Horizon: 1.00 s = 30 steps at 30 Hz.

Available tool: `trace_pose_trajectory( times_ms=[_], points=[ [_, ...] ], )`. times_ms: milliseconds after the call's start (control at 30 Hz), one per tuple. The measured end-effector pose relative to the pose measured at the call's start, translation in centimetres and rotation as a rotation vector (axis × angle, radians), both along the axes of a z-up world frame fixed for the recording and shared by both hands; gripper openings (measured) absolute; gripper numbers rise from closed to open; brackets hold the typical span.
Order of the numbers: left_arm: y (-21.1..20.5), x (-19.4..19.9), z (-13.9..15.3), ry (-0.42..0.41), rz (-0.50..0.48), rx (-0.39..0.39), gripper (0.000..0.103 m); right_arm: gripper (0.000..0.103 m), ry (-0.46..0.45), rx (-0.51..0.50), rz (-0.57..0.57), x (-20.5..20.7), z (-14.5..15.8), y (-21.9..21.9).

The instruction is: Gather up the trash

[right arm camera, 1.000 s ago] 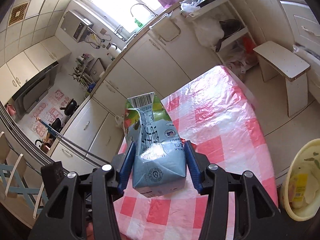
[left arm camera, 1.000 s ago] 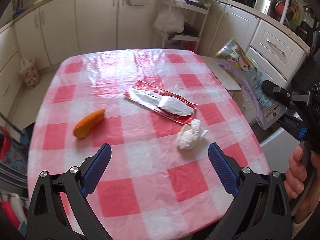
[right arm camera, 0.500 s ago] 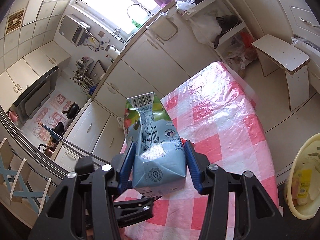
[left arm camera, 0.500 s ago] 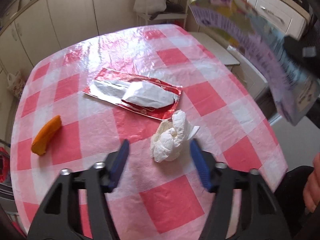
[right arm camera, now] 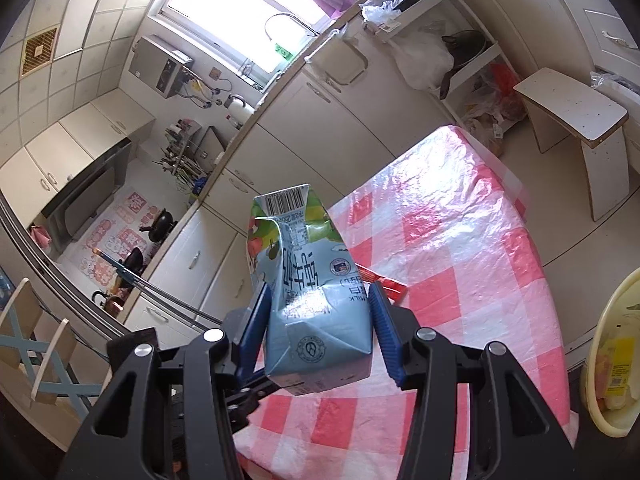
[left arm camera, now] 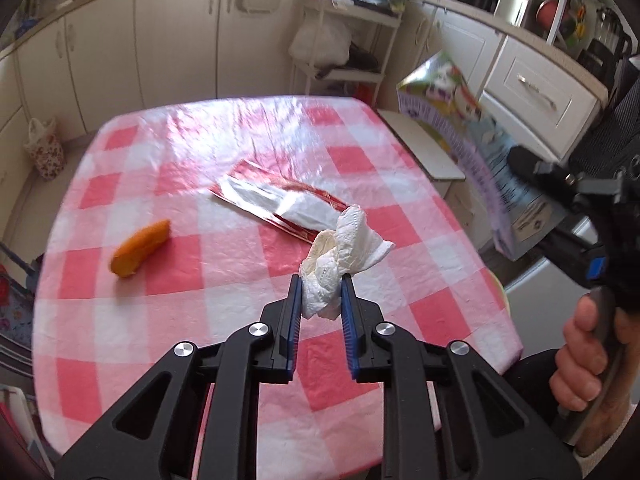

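Jaws on my left gripper [left arm camera: 321, 280] are closing, and in the left wrist view the blue pads now press both sides of the crumpled tissue [left arm camera: 340, 256], where a second ago they stood wide apart with the tissue lying loose on the checked tablecloth [left arm camera: 200, 272]. I judge the wad is already lifted clear of the cloth, though the fisheye blur makes that hard to confirm. On the table I can see the red and silver wrapper [left arm camera: 280, 204] just behind the tissue, and the orange piece [left arm camera: 140, 248] well apart to the left. At the right edge, my right hand [left arm camera: 584, 356] holds the other tool with the milk carton [left arm camera: 480, 156].

From the right wrist view, the right gripper [right arm camera: 318, 308] is unchanged: half spread, pinching the carton [right arm camera: 312, 296] by its sides above the table's near edge. The yellow basin [right arm camera: 608, 360] with rubbish sits on the floor at right. So two pieces are now in hand, and I reckon both go to that basin next.
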<state>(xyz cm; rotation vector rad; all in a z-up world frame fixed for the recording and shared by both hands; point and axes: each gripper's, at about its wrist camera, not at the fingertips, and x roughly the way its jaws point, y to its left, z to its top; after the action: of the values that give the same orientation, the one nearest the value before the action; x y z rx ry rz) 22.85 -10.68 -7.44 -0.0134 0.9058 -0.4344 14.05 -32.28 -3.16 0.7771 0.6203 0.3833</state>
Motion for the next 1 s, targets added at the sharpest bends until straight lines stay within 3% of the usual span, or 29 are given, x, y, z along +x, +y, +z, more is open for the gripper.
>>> trace_pose_trajectory(
  times_ms=[200, 400, 1000],
  points=[
    [2.0, -2.5, 3.8, -0.084, 0.072, -0.024, 0.018, 0.05, -0.065, 0.095, 0.021, -2.1, 1.3, 0.6],
    [2.0, -5.1, 7.2, -0.169, 0.073, -0.026, 0.018, 0.05, -0.117, 0.17, 0.008, -4.7, 2.8, -0.2],
    [-1.7, -10.5, 13.0, -0.328, 0.005, -0.07, 0.018, 0.05, -0.195, 0.212, -0.044, -10.3, 5.1, -3.5]
  ],
)
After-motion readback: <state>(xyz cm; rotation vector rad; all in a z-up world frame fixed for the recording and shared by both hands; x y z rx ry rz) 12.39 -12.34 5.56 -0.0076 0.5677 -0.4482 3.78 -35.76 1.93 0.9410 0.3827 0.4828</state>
